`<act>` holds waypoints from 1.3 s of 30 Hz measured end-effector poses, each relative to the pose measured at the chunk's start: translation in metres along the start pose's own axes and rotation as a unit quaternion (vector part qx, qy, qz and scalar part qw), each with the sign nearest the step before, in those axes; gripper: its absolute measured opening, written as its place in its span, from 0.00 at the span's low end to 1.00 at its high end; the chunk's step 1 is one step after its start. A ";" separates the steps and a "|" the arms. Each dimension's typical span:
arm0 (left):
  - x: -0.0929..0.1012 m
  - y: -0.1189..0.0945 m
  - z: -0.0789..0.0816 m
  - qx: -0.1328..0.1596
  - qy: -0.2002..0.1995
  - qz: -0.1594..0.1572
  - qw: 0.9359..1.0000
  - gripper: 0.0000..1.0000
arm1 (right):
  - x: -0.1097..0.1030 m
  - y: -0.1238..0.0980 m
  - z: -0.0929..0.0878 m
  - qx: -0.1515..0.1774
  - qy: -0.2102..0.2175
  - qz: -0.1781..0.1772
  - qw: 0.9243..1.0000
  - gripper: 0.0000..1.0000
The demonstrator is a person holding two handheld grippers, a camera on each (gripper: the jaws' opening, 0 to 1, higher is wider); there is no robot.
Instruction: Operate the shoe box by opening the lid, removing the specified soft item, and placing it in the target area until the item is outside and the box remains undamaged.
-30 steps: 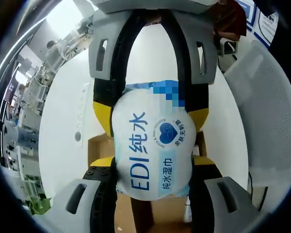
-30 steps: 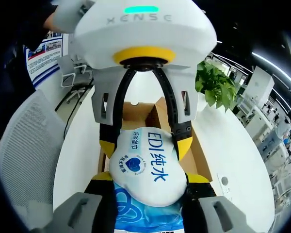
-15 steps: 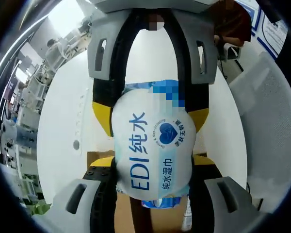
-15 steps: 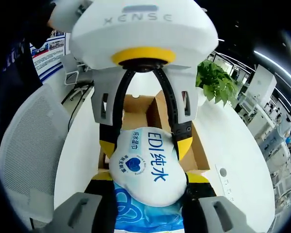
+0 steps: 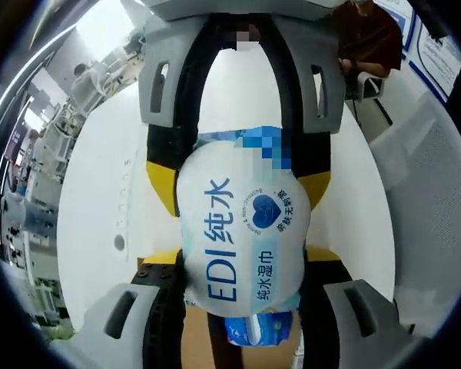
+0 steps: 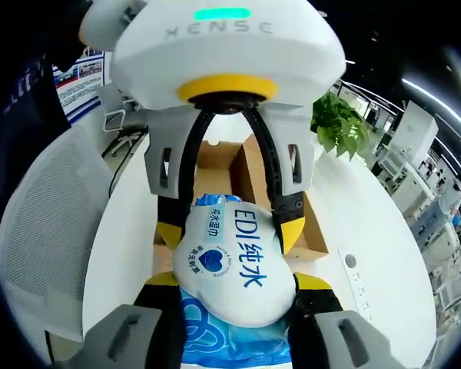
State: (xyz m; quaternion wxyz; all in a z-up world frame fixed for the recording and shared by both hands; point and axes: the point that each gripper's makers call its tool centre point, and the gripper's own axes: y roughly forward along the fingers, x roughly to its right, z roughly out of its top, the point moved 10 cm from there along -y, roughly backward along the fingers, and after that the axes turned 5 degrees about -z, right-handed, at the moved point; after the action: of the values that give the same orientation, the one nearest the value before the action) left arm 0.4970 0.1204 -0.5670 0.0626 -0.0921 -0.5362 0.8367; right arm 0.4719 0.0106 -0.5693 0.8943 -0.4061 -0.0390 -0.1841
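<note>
A soft white pack of wet wipes (image 5: 242, 231) with blue print hangs in the air, pinched at opposite ends by both grippers. In the left gripper view my left gripper (image 5: 242, 257) is shut on its near end, and the right gripper (image 5: 238, 188) reaches in from the top, shut on the far end. The right gripper view has my right gripper (image 6: 238, 282) shut on the same pack (image 6: 230, 265), with the left gripper (image 6: 230, 229) facing it. Below stands the open cardboard shoe box (image 6: 223, 161). A second blue-and-white pack (image 5: 257, 330) lies beneath the held one.
The box sits on a white table (image 6: 369, 254) with a socket strip (image 5: 121, 207) set into it. A grey mesh chair (image 6: 54, 231) stands beside the table and a green plant (image 6: 342, 131) beyond the box. A person in dark red (image 5: 369, 38) sits at the back.
Both grippers stay shut on the pack. The box has slid lower in the left gripper view, and the second pack now shows beneath the held one.
</note>
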 end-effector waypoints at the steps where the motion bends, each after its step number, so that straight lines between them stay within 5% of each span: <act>1: 0.000 0.002 0.001 0.001 0.001 0.001 1.000 0.59 | 0.000 0.000 -0.001 0.000 0.000 0.000 1.000 0.49; 39: -0.011 0.068 -0.001 -0.010 -0.020 -0.024 0.999 0.59 | 0.006 0.032 -0.059 -0.010 0.006 0.024 1.000 0.49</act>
State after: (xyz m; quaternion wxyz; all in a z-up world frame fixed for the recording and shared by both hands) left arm 0.5072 0.0907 -0.6285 0.0715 -0.0630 -0.5475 0.8314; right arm 0.4842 -0.0158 -0.6297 0.8945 -0.4147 -0.0219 -0.1656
